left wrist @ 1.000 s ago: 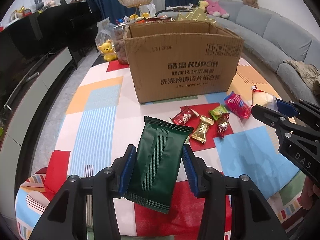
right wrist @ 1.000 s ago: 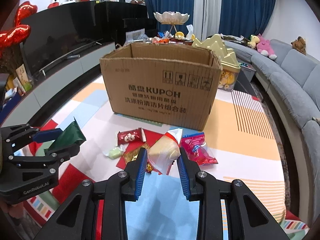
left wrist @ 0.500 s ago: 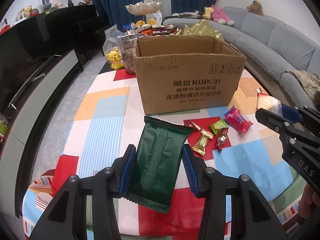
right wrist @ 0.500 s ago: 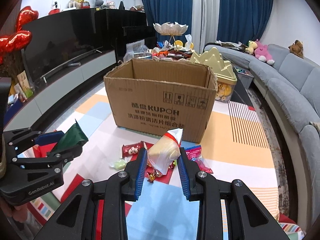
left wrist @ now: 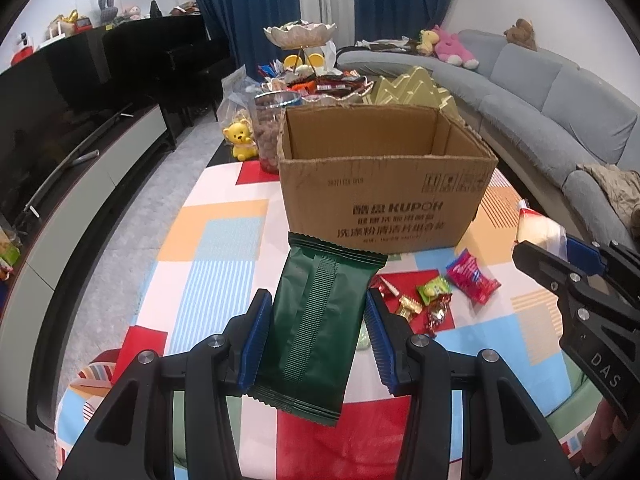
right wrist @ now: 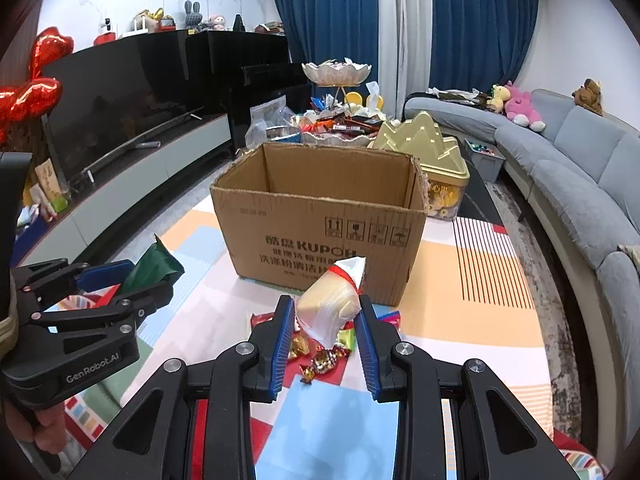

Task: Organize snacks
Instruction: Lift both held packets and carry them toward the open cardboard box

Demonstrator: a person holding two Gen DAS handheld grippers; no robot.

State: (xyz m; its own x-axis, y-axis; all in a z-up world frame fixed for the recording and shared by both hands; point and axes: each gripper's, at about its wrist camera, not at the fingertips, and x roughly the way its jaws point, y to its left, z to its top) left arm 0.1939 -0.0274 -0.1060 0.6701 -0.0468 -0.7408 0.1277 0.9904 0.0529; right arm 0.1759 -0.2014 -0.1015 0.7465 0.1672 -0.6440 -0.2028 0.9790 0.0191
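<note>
My left gripper (left wrist: 318,338) is shut on a dark green snack packet (left wrist: 320,328), held above the table in front of an open cardboard box (left wrist: 384,184). My right gripper (right wrist: 324,344) is shut on a pale yellow snack in a clear wrapper (right wrist: 330,306), also lifted, facing the same box (right wrist: 320,232). Each gripper shows in the other's view: the right one (left wrist: 560,252) at the right edge, the left one (right wrist: 120,276) at the left edge. Several small wrapped candies (left wrist: 434,300) lie on the colourful tablecloth (left wrist: 208,256) before the box.
Behind the box stand a tiered dish of snacks (left wrist: 300,36), a jar (left wrist: 272,128), a yellow bear figure (left wrist: 240,140) and a gold mountain-shaped tin (right wrist: 432,152). A grey sofa (right wrist: 580,184) curves along the right; a dark TV cabinet (right wrist: 132,92) runs along the left.
Both grippers have risen with their snacks still held, so the box's open top and inside walls now show. The candies on the cloth have not moved.
</note>
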